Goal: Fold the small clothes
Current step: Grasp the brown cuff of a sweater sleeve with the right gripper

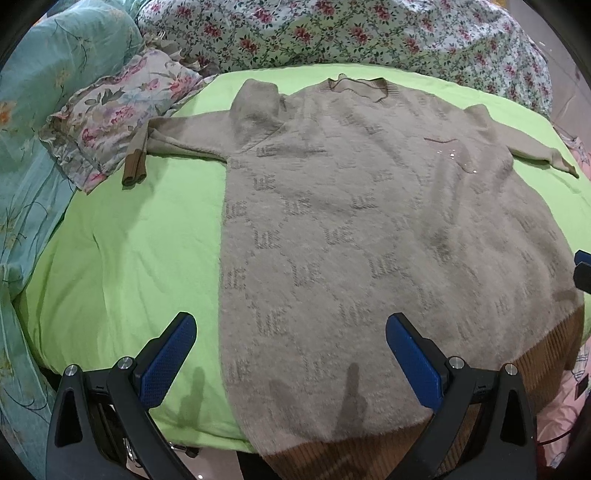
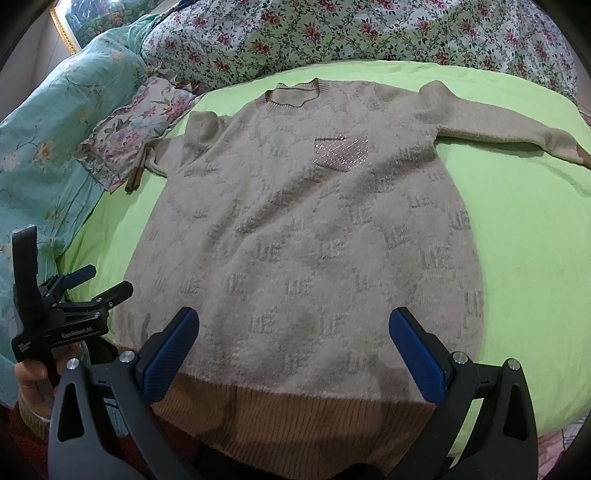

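A beige knitted sweater [image 1: 369,229] [image 2: 303,236] with a grey letter pattern lies flat, face up, on a green sheet [image 1: 129,240] [image 2: 524,229]. Its brown ribbed hem [image 2: 295,417] faces me and its neck [image 2: 295,94] points away. A sequined chest pocket [image 2: 343,153] glitters. The left sleeve [image 1: 184,138] stretches left with a brown cuff [image 1: 133,166]; the right sleeve [image 2: 498,125] stretches right. My left gripper [image 1: 291,354] hovers open over the hem's left part. My right gripper [image 2: 295,350] hovers open over the hem's middle. The left gripper [image 2: 92,284] also shows in the right wrist view, held by a hand [image 2: 29,384].
A floral quilt [image 1: 332,33] [image 2: 351,33] is piled along the far side. A teal floral duvet [image 1: 33,147] [image 2: 48,147] and a frilled floral pillow [image 1: 110,114] [image 2: 136,125] lie at the left. A gilt picture frame [image 2: 64,31] shows at top left.
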`<state>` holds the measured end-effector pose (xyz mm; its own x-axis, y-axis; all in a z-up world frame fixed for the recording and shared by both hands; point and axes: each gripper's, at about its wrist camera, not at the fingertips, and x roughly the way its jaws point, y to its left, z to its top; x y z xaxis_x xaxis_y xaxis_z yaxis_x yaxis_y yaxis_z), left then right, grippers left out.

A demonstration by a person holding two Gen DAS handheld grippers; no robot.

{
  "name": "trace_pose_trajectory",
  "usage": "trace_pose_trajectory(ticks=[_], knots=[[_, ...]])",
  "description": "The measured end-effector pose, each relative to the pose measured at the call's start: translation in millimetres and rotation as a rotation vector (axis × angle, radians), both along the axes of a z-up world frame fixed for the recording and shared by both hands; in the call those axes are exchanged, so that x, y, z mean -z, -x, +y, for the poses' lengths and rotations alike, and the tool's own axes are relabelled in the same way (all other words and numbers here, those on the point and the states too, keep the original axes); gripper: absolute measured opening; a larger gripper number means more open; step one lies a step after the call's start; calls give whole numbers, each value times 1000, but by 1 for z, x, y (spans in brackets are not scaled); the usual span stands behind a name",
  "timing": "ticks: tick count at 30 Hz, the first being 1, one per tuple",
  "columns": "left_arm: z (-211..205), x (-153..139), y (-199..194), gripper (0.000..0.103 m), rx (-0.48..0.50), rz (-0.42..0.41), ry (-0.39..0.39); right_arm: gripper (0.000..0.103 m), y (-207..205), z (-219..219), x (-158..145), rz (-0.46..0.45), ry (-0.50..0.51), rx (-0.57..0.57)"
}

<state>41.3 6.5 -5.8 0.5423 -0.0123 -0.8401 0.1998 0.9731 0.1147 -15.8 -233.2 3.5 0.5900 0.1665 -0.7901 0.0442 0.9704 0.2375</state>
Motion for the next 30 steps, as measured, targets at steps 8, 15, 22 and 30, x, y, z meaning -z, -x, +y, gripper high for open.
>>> trace_pose_trajectory(ticks=[8, 15, 22, 30], knots=[[0, -4, -19, 103, -4, -40, 7, 103, -12, -51, -4, -9, -20, 97], [-4, -13, -42, 103, -14, -54, 4, 103, -23, -121, -15, -38, 10, 235], [-8, -16, -66, 103, -25, -39, -3, 103, -39, -217, -21, -56, 18, 404], [-23, -1, -84, 103, -22, 28, -33, 73, -55, -367, -11, -87, -129, 748]])
